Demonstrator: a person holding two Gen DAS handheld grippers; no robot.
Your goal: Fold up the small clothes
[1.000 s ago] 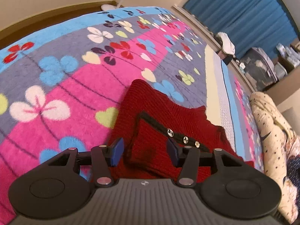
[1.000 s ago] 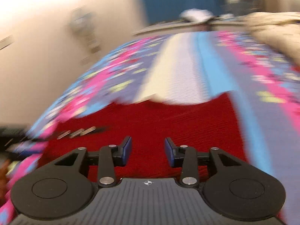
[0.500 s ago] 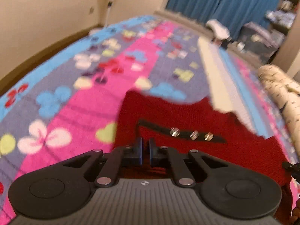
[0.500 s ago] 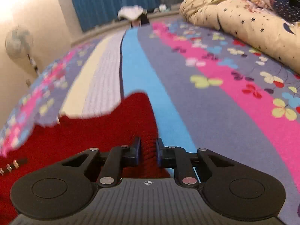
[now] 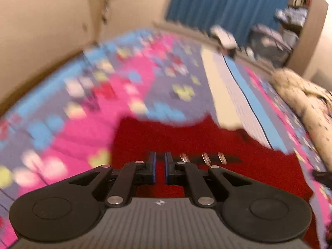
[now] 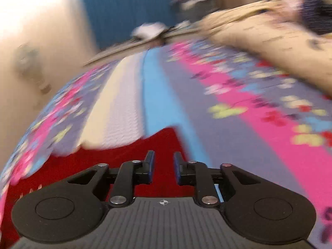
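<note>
A small red knit garment point(image 5: 166, 137) with a black strip and three silver snaps point(image 5: 204, 157) lies on the flowered bed cover. My left gripper point(image 5: 160, 166) has its jaws almost together on the garment's near left edge, with red cloth in the narrow gap. My right gripper point(image 6: 164, 167) is at the garment's right edge point(image 6: 132, 151); its jaws stand a little apart with red cloth point(image 6: 164, 178) between them. Both views are blurred by motion.
The bed cover point(image 5: 124, 95) has pink, grey, blue and cream stripes with flowers. A cream star-print quilt point(image 6: 269, 39) is bunched at the right. A blue curtain point(image 5: 224, 2), a wall and a fan point(image 6: 29, 60) lie beyond the bed.
Both grippers closed from wide open onto the garment's edges. The right jaws have since widened slightly. Both cameras are moving, with the garment's near edge drawn along.
</note>
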